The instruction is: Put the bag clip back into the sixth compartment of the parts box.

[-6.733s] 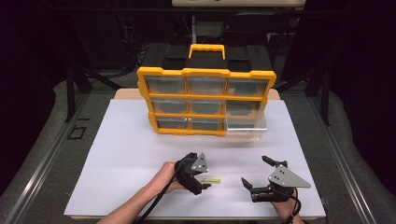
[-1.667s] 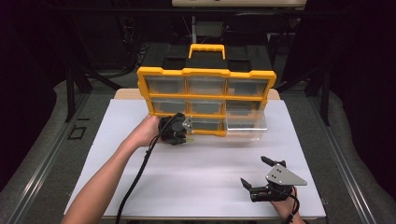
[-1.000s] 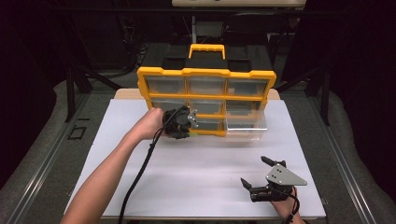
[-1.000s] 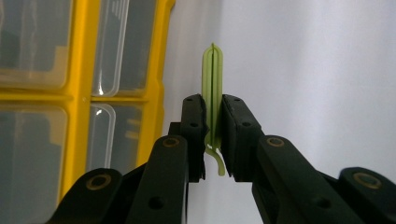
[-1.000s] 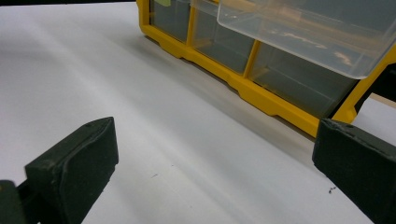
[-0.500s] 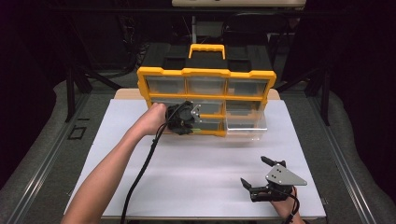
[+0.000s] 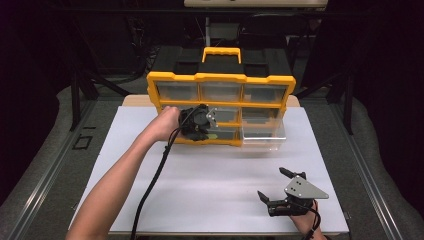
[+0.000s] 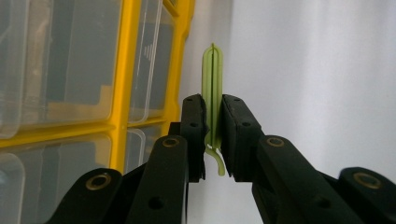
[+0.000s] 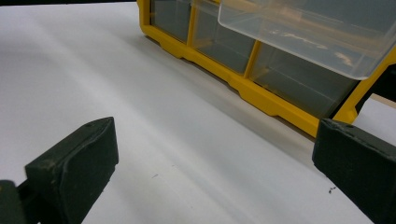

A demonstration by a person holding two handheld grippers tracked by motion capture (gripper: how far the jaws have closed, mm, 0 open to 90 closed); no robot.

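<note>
My left gripper (image 8: 212,140) pinches a thin green plastic clip (image 8: 213,88), its long axis running out past the jaws, right beside the yellow organizer (image 7: 220,80). The pulled-out clear drawer (image 7: 263,135) lies farther along that front. My right gripper (image 7: 276,190) rests spread, holding nothing.

Glossy clear plastic drawer (image 9: 299,32)

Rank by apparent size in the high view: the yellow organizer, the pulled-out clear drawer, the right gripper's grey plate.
1. Yellow organizer
2. Clear drawer
3. Grey plate; it sits nearer the camera, yet looks smallest.
</note>
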